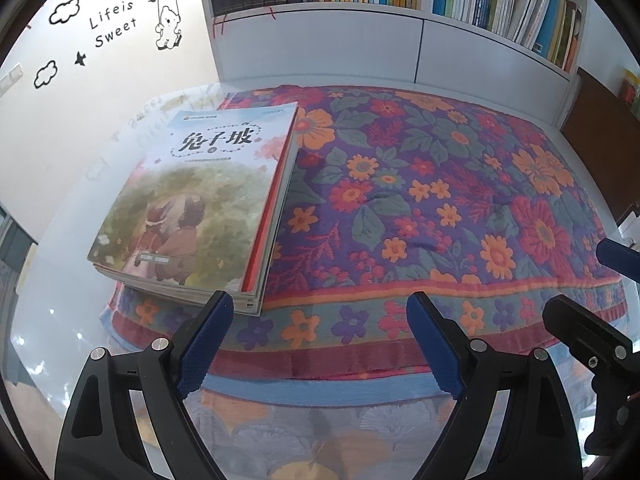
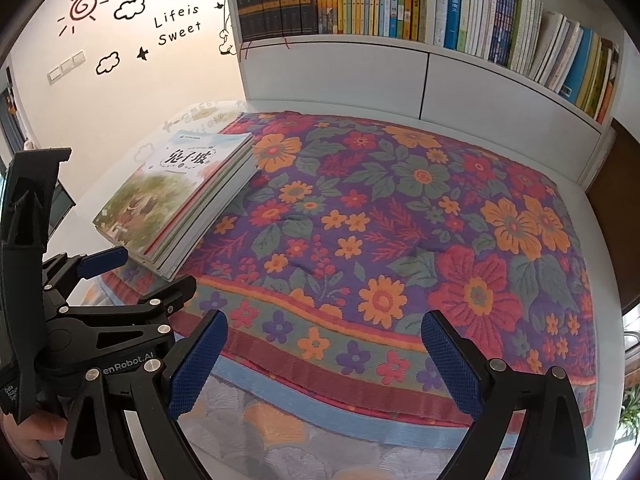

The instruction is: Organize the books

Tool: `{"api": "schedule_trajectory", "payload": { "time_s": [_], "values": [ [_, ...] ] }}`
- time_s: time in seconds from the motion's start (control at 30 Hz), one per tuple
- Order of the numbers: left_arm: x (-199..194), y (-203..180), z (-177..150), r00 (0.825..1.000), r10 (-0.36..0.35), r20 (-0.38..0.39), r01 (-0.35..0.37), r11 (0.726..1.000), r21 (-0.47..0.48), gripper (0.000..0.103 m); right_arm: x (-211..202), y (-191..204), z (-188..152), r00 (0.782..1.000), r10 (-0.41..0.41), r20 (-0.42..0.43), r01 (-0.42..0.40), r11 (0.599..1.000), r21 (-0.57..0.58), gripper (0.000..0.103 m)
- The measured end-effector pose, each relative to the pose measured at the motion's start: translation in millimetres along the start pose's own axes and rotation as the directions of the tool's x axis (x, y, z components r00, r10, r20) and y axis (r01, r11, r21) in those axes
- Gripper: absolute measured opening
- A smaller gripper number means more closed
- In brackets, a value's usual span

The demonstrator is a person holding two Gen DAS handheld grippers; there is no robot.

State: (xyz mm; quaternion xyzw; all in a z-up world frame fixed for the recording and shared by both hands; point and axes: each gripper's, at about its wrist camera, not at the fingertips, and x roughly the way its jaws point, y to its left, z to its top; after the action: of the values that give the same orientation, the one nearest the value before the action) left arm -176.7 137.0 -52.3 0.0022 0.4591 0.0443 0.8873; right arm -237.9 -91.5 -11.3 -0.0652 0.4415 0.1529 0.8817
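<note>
Books (image 1: 200,208) sit stacked at the floral cloth's (image 1: 440,184) left edge. Both the left gripper (image 1: 320,340) and right gripper (image 2: 324,364) hang wide open, fingers empty. Best to take the stack square by its near edge, judging from here.

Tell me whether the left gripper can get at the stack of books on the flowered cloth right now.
Probably yes. The left gripper is open and empty, and the stack of books lies just ahead of its left finger on the flowered cloth, with nothing in between.
</note>
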Motion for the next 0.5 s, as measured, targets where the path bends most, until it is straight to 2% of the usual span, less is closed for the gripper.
{"api": "schedule_trajectory", "payload": {
  "time_s": [0.5],
  "values": [
    [4.2, -10.9, 3.5, 1.0, -0.025, 0.008, 0.025, 1.0, 0.018, 0.089, 4.6, -14.1, 0.5, 1.0, -0.011, -0.005, 0.011, 0.999, 0.042, 0.097]
  ]
}}
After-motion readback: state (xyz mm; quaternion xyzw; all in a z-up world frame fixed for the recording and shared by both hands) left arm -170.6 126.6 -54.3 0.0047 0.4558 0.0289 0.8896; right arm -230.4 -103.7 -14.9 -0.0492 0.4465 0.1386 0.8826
